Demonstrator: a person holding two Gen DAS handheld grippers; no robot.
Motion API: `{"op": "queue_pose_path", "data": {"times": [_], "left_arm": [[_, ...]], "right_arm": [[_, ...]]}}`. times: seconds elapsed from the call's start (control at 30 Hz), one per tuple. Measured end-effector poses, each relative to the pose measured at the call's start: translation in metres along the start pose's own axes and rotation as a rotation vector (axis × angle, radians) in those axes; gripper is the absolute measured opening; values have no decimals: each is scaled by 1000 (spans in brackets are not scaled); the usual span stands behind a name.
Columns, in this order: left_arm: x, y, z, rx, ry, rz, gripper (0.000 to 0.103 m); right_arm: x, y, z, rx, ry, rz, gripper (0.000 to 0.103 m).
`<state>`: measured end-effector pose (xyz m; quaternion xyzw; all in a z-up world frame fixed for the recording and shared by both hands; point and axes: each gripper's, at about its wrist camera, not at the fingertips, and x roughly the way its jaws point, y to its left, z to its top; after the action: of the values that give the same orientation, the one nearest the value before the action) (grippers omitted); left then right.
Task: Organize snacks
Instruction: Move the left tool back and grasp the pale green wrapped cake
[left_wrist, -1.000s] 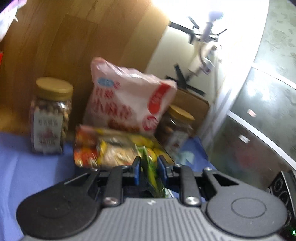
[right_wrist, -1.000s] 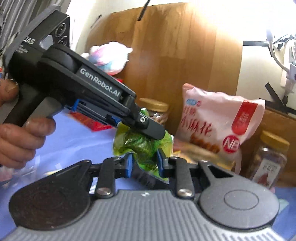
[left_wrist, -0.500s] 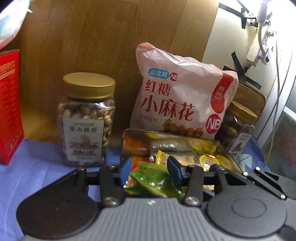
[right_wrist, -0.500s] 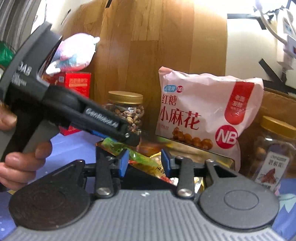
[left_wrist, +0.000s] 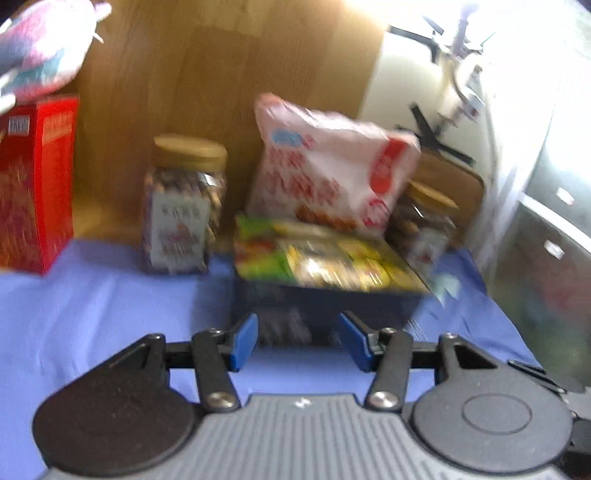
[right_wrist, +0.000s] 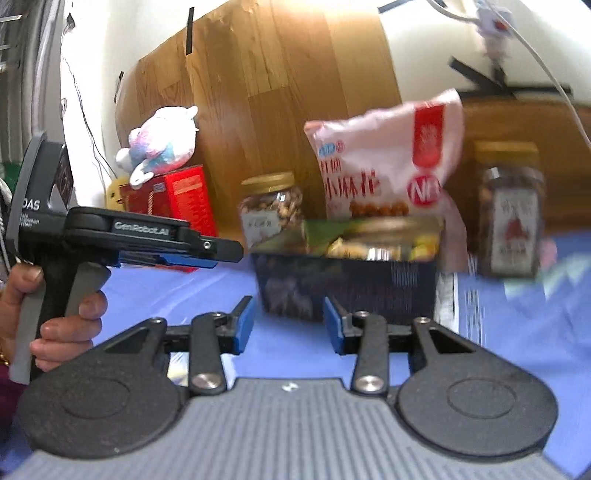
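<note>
Right hand-held gripper (right_wrist: 288, 325) low over the blue worktop (right_wrist: 517, 332), jaws parted, nothing between them. Dark snack box (right_wrist: 351, 284) straight ahead, packed with wrappers. Behind it, pink snack bag (right_wrist: 388, 162) flanked by two gold-lidded jars (right_wrist: 271, 210). Left hand-held gripper (right_wrist: 218, 254) at left, gripped by a hand (right_wrist: 55, 321).

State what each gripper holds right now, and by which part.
Nothing. The left gripper and right gripper are both open with only blue cloth between their fingers; the snacks sit in the tin.
</note>
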<state>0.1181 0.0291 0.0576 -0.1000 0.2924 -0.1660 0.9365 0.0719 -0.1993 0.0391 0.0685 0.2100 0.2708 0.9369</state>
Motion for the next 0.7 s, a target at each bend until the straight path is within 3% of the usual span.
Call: {"op": "queue_pose_path", "data": {"times": [0.2, 0.3, 0.4, 0.53, 0.67, 0.7], "left_arm": [[-23, -20, -54, 37, 142, -172, 50], [-37, -24, -74, 57, 169, -228, 50], [-48, -23, -87, 45, 196, -263, 50], [-56, -19, -97, 10, 221, -309, 50], [-63, -15, -100, -10, 210, -305, 50], [-64, -13, -99, -19, 207, -302, 50]], "right_arm": [[-35, -3, -38, 97, 95, -14, 45], [-50, -3, -52, 134, 144, 29, 47], [-62, 6, -62, 128, 187, 80, 65], [-68, 36, -75, -12, 231, 85, 77], [-59, 53, -77, -99, 247, 46, 73], [-55, 54, -75, -96, 247, 28, 63]]}}
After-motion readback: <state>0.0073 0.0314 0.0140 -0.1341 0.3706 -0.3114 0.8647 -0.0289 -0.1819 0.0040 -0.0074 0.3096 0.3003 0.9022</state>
